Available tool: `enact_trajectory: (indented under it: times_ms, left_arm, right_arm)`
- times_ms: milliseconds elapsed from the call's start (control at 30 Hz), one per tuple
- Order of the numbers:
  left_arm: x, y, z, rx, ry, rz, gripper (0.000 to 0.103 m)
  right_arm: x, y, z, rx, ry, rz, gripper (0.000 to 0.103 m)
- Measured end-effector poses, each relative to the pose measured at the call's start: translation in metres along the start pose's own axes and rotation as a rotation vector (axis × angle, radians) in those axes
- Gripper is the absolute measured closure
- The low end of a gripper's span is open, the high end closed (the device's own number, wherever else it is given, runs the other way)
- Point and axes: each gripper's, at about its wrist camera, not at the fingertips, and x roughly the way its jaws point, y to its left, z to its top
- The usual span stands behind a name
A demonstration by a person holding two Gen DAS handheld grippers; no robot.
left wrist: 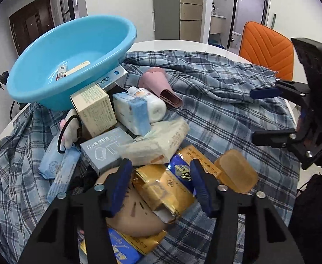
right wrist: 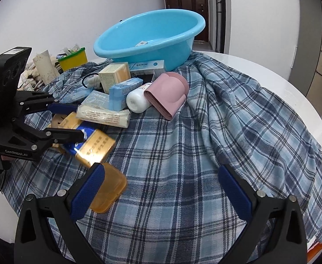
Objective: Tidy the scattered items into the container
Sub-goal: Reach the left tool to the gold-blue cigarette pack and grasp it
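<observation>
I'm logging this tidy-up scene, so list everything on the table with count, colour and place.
basin: 1, light blue, far edge, tilted on boxes
plaid cloth: 1, blue-grey, covering table
pink hair dryer: 1, mid-table
white bottle: 1, beside dryer
cream box: 1, below basin
gold packets: several, between left tongs' fingers
amber soap case: 1, near edge
yellow bin: 1, beyond table
orange chair: 1, behind table
left tongs: open, around gold packets
right tongs: open, over cloth

a round white table (right wrist: 297, 101) carries a rumpled blue plaid cloth (right wrist: 205, 145) spread directly over its top.
</observation>
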Motion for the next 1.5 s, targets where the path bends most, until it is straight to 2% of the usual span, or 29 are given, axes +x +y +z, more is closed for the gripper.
enact_trajectory:
  times_ms: [167,367,400,467,500,533,700,867,1100,1167,1333,1500]
  left_arm:
    - [-0.011,-0.008,-0.01,-0.019,0.0,-0.012,0.057]
    - [-0.023,-0.023,-0.028,0.003,0.017,-0.046,0.057]
    - [-0.024,-0.027,-0.032,0.021,0.022,-0.055,0.054]
    - [-0.026,-0.034,-0.038,0.049,0.032,-0.069,0.039]
    - [-0.026,-0.037,-0.041,0.059,0.031,-0.075,0.027]
    - [-0.028,-0.041,-0.043,0.071,0.025,-0.081,0.023]
    - [-0.031,-0.06,-0.046,0.167,-0.012,-0.084,0.022]
    - [-0.017,-0.069,-0.033,0.242,0.0,-0.087,0.021]
    - [0.014,-0.068,-0.018,0.328,0.089,-0.16,0.021]
    - [0.021,-0.07,-0.018,0.341,0.11,-0.159,0.021]
    - [0.031,-0.069,-0.022,0.305,0.14,-0.172,0.021]
    - [0.029,-0.059,-0.025,0.16,0.143,-0.188,0.021]
  right_arm:
    - [0.0,0.003,0.003,-0.019,-0.005,0.02,0.001]
    - [0.0,0.01,0.006,-0.038,0.001,0.097,0.001]
    - [0.0,0.013,0.006,-0.051,0.005,0.107,0.001]
    - [0.0,0.016,0.005,-0.07,0.008,0.114,0.001]
    - [-0.001,0.016,0.005,-0.074,0.01,0.112,0.001]
    - [-0.001,0.015,0.005,-0.074,0.011,0.108,0.001]
    - [-0.002,0.007,0.005,-0.052,0.016,0.096,0.001]
    - [-0.001,0.004,0.003,-0.041,0.023,0.1,0.001]
    - [-0.002,-0.007,-0.001,-0.024,0.03,0.09,0.001]
    - [-0.001,-0.012,-0.002,-0.011,0.033,0.089,0.001]
    - [0.004,-0.017,-0.003,0.005,0.042,0.103,0.001]
    - [0.003,-0.015,-0.004,-0.003,0.036,0.116,0.001]
